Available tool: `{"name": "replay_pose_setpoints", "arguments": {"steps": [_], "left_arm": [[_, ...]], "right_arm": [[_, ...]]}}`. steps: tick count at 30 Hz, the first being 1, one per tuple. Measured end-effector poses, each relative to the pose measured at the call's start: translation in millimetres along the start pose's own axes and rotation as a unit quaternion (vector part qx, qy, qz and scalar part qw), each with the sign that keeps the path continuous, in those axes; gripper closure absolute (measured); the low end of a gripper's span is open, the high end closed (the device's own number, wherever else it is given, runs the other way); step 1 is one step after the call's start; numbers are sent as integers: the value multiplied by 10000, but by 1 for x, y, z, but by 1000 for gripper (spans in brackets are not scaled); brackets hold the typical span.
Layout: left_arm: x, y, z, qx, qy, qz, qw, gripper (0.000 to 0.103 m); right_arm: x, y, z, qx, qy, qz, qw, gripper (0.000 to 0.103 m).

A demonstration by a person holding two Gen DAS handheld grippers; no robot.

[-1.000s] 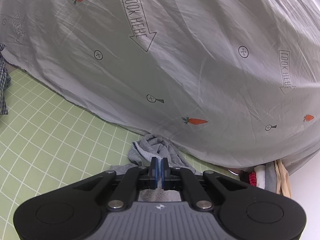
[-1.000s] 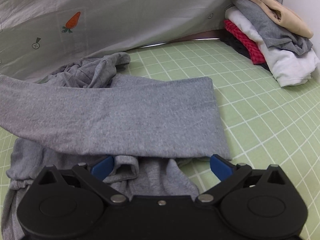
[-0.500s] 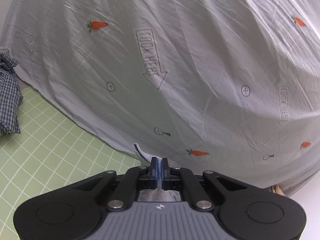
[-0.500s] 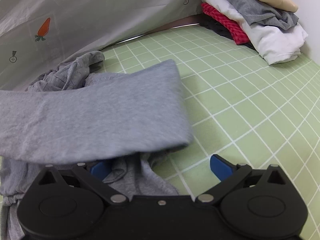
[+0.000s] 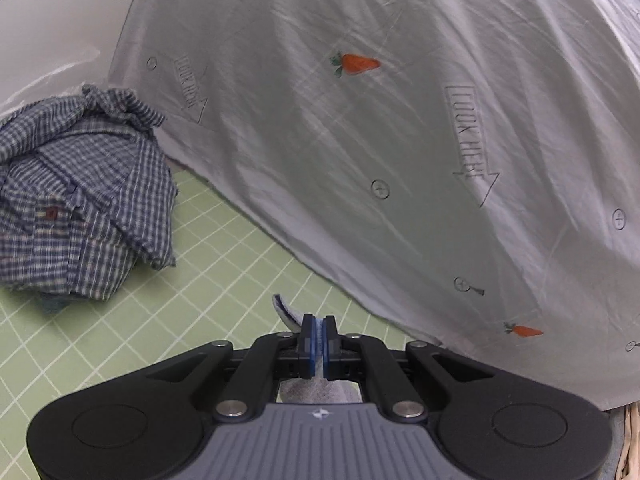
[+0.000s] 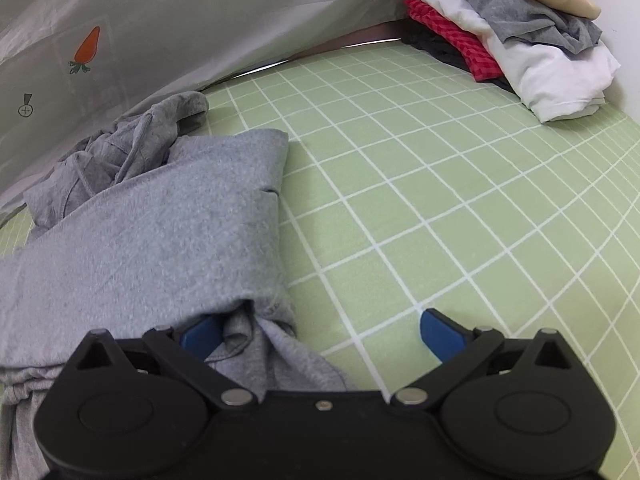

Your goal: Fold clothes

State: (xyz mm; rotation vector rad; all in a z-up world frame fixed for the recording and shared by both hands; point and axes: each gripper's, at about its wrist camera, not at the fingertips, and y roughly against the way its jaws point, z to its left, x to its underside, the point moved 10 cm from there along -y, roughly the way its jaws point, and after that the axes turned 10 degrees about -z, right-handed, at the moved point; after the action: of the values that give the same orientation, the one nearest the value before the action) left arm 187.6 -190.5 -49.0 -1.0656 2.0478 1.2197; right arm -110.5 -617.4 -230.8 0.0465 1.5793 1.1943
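Nearest, the left gripper [image 5: 319, 334] has its jaws pinched on an edge of the grey garment [image 6: 160, 240] (only a strip shows there). The right gripper [image 6: 320, 334] stands wide apart, one finger under the garment's fold on the green grid mat [image 6: 440, 208]. Farther off lie a checked shirt [image 5: 80, 200], a stack of folded clothes [image 6: 520, 32], and the carrot-print sheet [image 5: 400, 140].
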Motion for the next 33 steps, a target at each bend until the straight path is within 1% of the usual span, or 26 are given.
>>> {"name": "replay_pose_setpoints", "arguments": {"steps": [3,7,13,17,21,24,26,29,30,32,33], "left_arm": [[17,-5,10,-110,-41,205,9997,100],[31,-9,11,-96,-55,360,9993,100],[35,-7,-4,79,-160,401,9990,100],[42,-6,-23,293,-246,482,9981,100],[63,-5,-59,688,-440,723,9940,100],[84,-3,-91,1033,-636,933,9882,100],[100,-1,-112,1269,-755,1089,9830,100],[126,5,-148,1836,-1055,1255,9692,99],[134,6,-157,1932,-1127,1299,9660,96],[149,3,-165,1907,-1295,1571,9603,80],[156,2,-168,1889,-1381,1702,9572,59]], "right_arm": [[-2,6,2,10,218,-1,9998,0],[-6,17,8,3,546,-69,9985,0],[-20,39,16,-177,779,-329,9963,0],[-33,51,14,-183,677,-578,9959,0],[-40,55,4,-84,445,-701,9965,0],[-39,56,-4,-4,288,-694,9972,0],[-39,56,-9,52,206,-717,9972,0],[-41,57,-18,136,86,-782,9968,0],[-42,57,-20,171,47,-810,9966,0],[-44,58,-25,227,-32,-855,9961,0],[-44,58,-26,216,-66,-864,9960,0]]}}
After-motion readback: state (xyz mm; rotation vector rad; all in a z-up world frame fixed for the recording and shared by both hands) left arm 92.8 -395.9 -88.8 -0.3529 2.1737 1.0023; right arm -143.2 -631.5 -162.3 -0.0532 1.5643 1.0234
